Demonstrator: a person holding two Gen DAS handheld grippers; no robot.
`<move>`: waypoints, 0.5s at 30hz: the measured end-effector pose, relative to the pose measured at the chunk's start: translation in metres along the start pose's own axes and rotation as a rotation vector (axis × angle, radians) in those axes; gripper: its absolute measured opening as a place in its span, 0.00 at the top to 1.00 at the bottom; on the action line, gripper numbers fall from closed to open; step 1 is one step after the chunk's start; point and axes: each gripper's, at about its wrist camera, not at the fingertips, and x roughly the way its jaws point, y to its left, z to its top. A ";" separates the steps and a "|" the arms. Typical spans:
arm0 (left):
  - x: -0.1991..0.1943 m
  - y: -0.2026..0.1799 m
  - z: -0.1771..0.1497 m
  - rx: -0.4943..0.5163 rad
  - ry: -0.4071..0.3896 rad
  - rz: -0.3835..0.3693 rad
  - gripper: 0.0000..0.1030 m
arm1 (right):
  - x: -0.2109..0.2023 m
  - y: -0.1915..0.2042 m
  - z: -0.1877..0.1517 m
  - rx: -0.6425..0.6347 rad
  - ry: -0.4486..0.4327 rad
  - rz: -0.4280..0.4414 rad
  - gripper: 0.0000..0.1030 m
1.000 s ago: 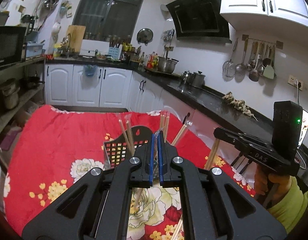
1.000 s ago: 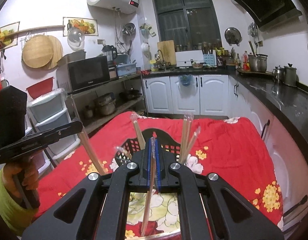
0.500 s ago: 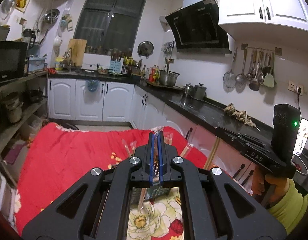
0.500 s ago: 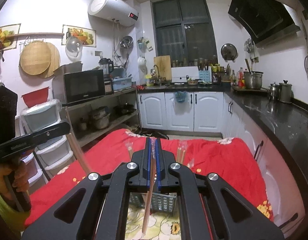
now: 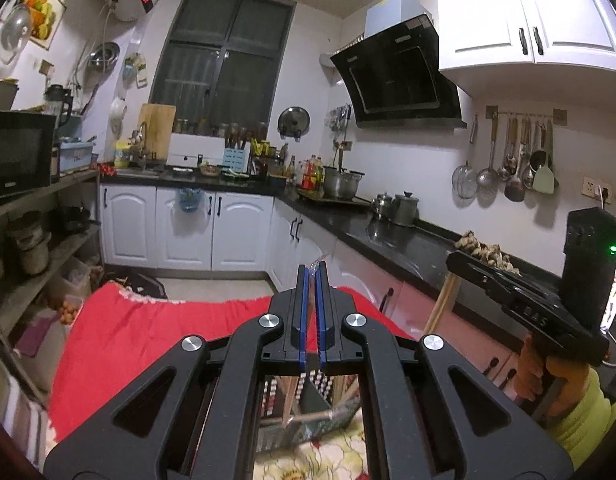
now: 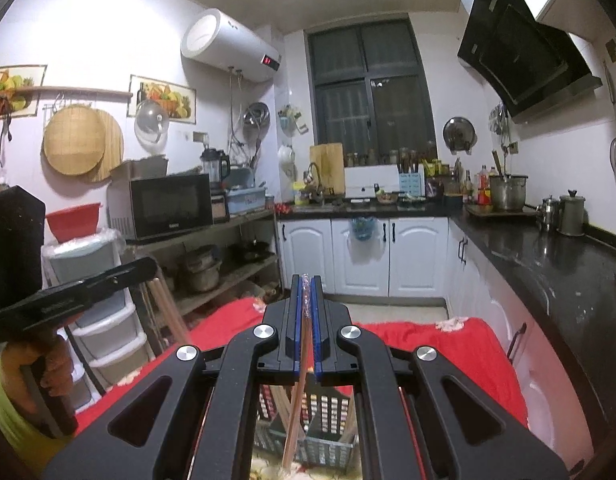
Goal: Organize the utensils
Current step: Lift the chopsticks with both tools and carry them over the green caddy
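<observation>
The right gripper [image 6: 306, 280] is sitting above the black utensil basket [image 6: 328, 412], which is resting on the red floral cloth [image 6: 460, 344]. Its blue pads [image 6: 316, 320] are standing nearly together and are pinching a pair of wooden chopsticks in clear wrap [image 6: 297, 396]. The wrapped tip is poking out just above the pads, while the shaft is hanging down below the jaws, in front of the basket.

The left gripper [image 5: 312, 276] is likewise positioned above the basket [image 5: 308, 392]. Its pads [image 5: 303, 312] are also nearly closed, gripping a second wrapped chopstick pair [image 5: 288, 404]; crinkled plastic is showing at the fingertips and the wooden end is hanging just above the basket. From the right wrist view the left gripper's body and its pale sticks [image 6: 165, 304] are showing to the left of the basket, held by a hand [image 6: 47, 364].

The basket is a dark mesh holder with several more chopsticks standing at angles inside it. The cloth is bright red with yellow and white flowers. The right hand [image 5: 548, 372], in a yellow-green sleeve [image 5: 588, 420], is appearing to the right of the basket.
</observation>
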 end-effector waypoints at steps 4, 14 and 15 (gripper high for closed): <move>0.012 0.006 0.009 -0.011 -0.008 0.011 0.99 | 0.002 0.002 0.011 -0.013 -0.051 0.009 0.96; 0.041 0.015 0.006 -0.020 -0.003 0.045 0.99 | 0.020 -0.003 0.012 -0.045 -0.077 -0.055 0.96; 0.044 0.015 0.003 -0.021 0.000 0.046 0.99 | 0.022 -0.005 0.010 -0.043 -0.074 -0.056 0.96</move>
